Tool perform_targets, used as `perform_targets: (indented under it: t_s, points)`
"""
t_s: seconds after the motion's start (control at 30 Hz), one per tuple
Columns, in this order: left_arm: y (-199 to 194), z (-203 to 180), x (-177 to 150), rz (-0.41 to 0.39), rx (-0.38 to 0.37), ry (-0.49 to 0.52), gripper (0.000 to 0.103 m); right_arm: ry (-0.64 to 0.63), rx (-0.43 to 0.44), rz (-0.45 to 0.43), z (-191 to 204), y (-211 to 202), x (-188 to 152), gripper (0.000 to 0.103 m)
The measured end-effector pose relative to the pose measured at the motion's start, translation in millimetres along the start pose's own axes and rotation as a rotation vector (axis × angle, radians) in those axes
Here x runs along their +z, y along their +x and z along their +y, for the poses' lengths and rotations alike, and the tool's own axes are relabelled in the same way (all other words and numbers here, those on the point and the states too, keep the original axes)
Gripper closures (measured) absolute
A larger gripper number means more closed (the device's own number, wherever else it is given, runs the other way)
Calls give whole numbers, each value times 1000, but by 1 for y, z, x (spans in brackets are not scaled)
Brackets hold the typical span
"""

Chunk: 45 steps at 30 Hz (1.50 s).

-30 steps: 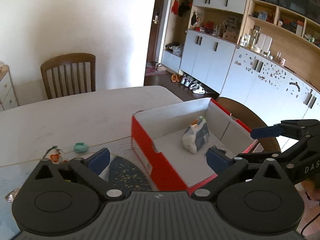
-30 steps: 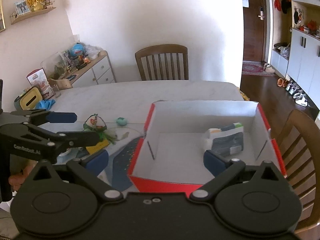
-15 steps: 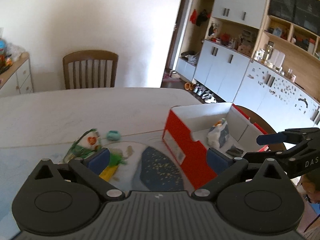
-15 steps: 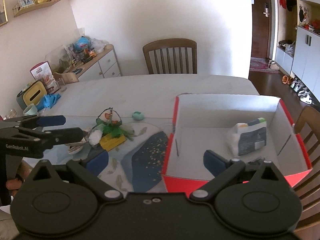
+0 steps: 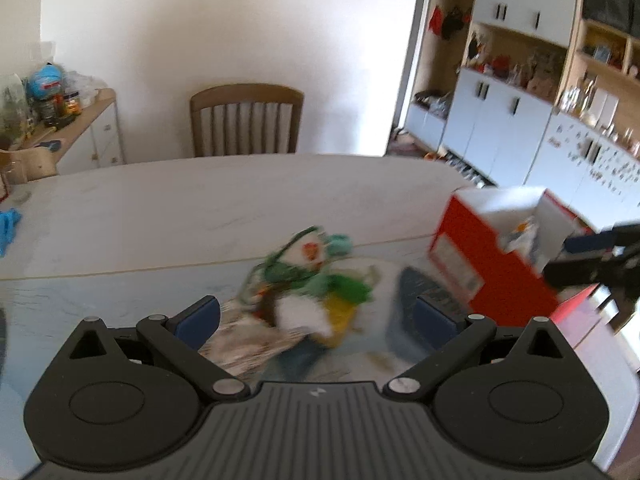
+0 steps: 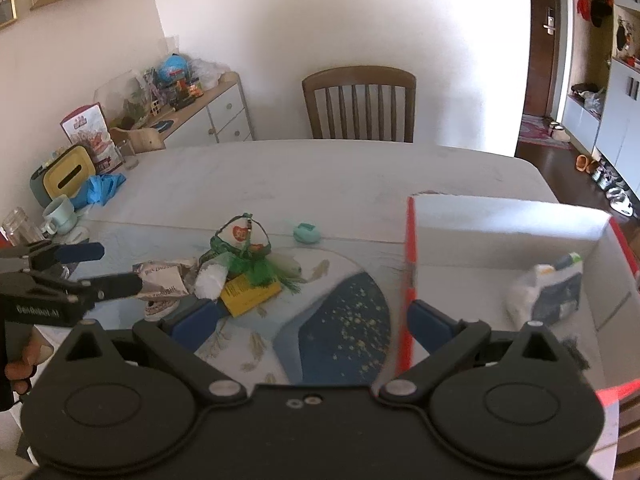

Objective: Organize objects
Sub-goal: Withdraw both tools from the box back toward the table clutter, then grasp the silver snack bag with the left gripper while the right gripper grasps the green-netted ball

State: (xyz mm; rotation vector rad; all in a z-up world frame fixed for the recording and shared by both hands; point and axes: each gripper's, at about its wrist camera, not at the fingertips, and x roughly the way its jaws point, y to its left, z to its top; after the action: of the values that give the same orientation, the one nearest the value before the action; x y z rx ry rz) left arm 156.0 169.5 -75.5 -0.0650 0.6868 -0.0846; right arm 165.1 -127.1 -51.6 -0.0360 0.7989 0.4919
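A red and white cardboard box [image 6: 504, 220] stands on the table at the right, with a tissue pack [image 6: 548, 292] inside; the box also shows in the left wrist view [image 5: 480, 256]. A pile of small objects lies left of it: a white and green pouch [image 6: 242, 238], a yellow packet [image 6: 250, 294], a white roll [image 6: 210, 278], a crumpled wrapper [image 6: 164, 278] and a small teal item [image 6: 306, 232]. The pile is blurred in the left wrist view [image 5: 316, 280]. My left gripper [image 5: 316, 320] is open and empty just before the pile. My right gripper [image 6: 312, 318] is open and empty over the mat.
A blue patterned mat [image 6: 340, 320] covers the near table. A wooden chair [image 6: 360, 104] stands at the far side. A mug [image 6: 60, 212], a glass [image 6: 20, 228], a tissue holder [image 6: 64, 176] and blue gloves [image 6: 100, 188] sit at the left edge. A sideboard [image 6: 208, 112] is beyond.
Both grippers have swung left, away from the box and towards the pile of small objects. Both stay open and empty. The tissue pack stays in the box.
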Motion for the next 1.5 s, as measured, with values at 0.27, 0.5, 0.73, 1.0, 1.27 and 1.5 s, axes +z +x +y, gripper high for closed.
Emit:
perform_targets:
  t_s: [0.27,0.5,0.73,1.0,1.27,1.5]
  points:
    - [27,38,-15,68,26,31,0,-40,-4,47,20,39,17,2]
    - [42,60,-12,84,13,24,0,-70,-6,75,35,73,34,2]
    - [67,71,-4,132,-37,50,0,-90,1,97,52,112,56,2]
    - [97,89,-11,224,-77,-36,0,-120,16,120,68,153,69,2]
    - [104,93,-21,236,-88,-75,0,-154,21,170,77,193,67,2]
    - [105,91,-24,222,-91,-97,1,-125,37,199,82,218,67,2]
